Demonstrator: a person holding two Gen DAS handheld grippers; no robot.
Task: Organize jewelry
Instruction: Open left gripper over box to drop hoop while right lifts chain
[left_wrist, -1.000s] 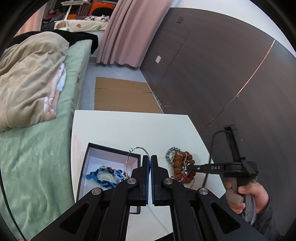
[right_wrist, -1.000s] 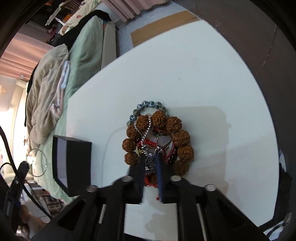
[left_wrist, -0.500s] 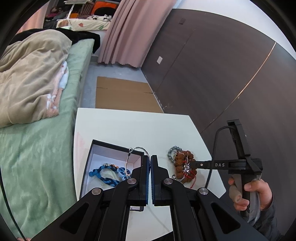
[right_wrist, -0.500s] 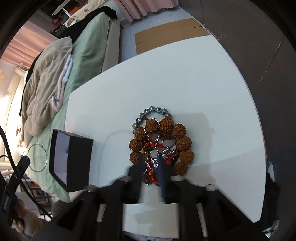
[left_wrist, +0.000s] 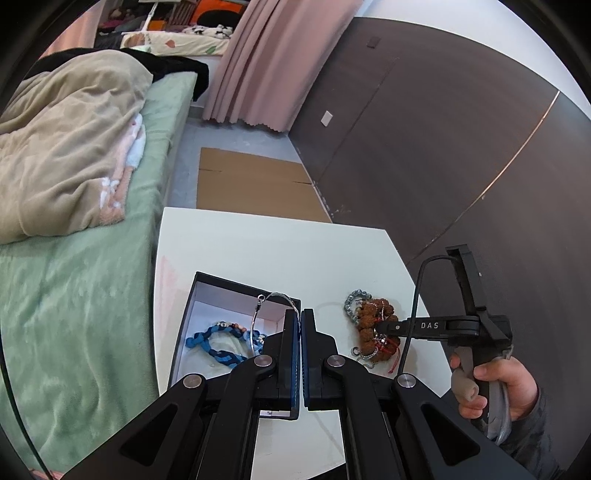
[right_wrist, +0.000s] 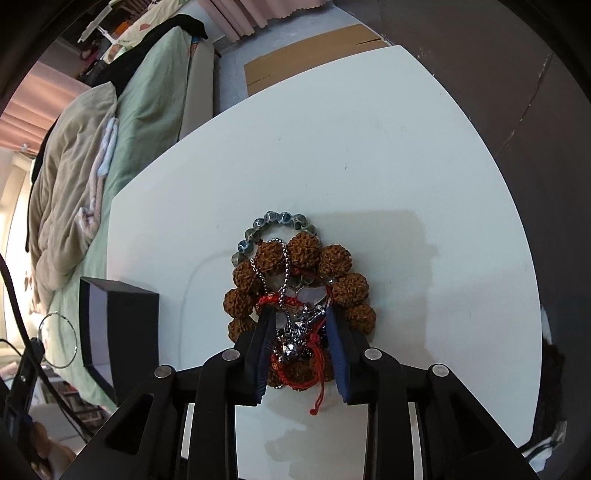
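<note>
- Jewelry sits in two places: a tangled pile (right_wrist: 297, 295) on the white table (right_wrist: 406, 184), and pieces already inside the black box (left_wrist: 207, 295).
- Lower centre of the right wrist view: the pile is a ring of big brown beads (right_wrist: 303, 251) with a silver chain (right_wrist: 284, 273), red cord (right_wrist: 317, 369) and shiny charms heaped inside it, and a strand of grey-blue beads (right_wrist: 280, 218) arcs along its upper edge.
- The right gripper (right_wrist: 301, 314) has its fingers spread apart, one on each side of the heap's lower middle; the blue pads (right_wrist: 267, 332) are at the charms and cord but are not clamping anything.
- In the left wrist view this gripper reaches in from the right edge, its tip on the pile (left_wrist: 373, 328), with a bare hand (left_wrist: 495, 387) on the grip at lower right.
- The left gripper (left_wrist: 298, 317) is closed, its blue pads pinching a thin silver hoop (left_wrist: 273, 314) at lower centre of that frame.
- The hoop stands up over the right-hand part of the open box.
- A blue braided bracelet (left_wrist: 218, 341) lies on the white floor of the box, left of the hoop.
- In the right wrist view the box (right_wrist: 122, 332) is at lower left, well apart from the pile, with the hoop (right_wrist: 59, 339) showing beyond it.
- A green bed (left_wrist: 74, 314) with a beige blanket (left_wrist: 66, 147) fills the left side of the left wrist view.
</note>
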